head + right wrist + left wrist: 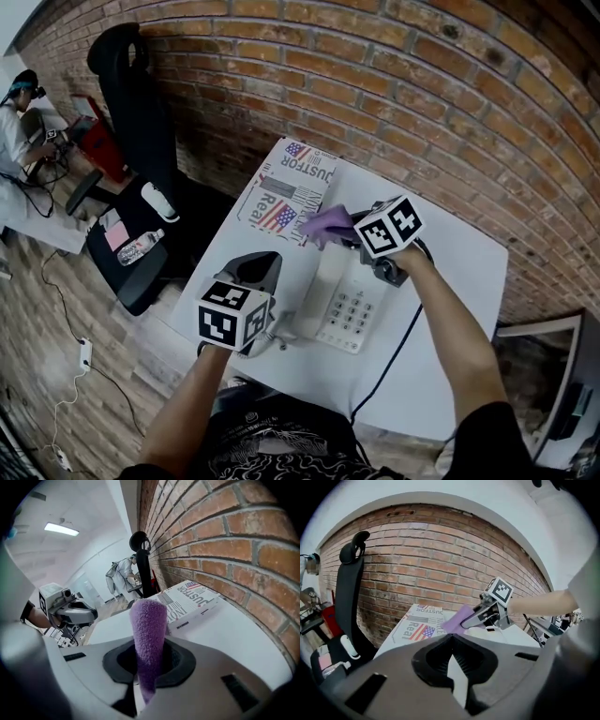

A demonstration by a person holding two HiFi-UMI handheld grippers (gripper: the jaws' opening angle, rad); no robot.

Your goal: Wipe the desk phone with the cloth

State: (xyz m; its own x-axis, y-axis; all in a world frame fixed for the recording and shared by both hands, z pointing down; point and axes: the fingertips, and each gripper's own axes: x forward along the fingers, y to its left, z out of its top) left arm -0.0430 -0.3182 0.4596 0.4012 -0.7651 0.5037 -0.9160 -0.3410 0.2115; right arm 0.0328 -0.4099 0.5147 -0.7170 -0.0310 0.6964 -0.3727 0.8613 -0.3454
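Observation:
A white desk phone (343, 302) with its handset on the cradle lies in the middle of the white table (459, 281). My right gripper (349, 231) is shut on a purple cloth (325, 223) and holds it over the phone's far end. In the right gripper view the cloth (148, 620) stands up from between the jaws. My left gripper (262, 262) hovers just left of the phone with its jaws shut and nothing between them. The left gripper view shows the right gripper (482, 616), the cloth (456, 619) and a bit of the phone (486, 631) ahead.
A printed newspaper (286, 190) lies at the table's far left corner by the brick wall (422, 84). A black office chair (136, 112) with a bottle (141, 247) stands to the left. A black cable (389, 352) runs off the table's near edge. A person (13, 122) sits far left.

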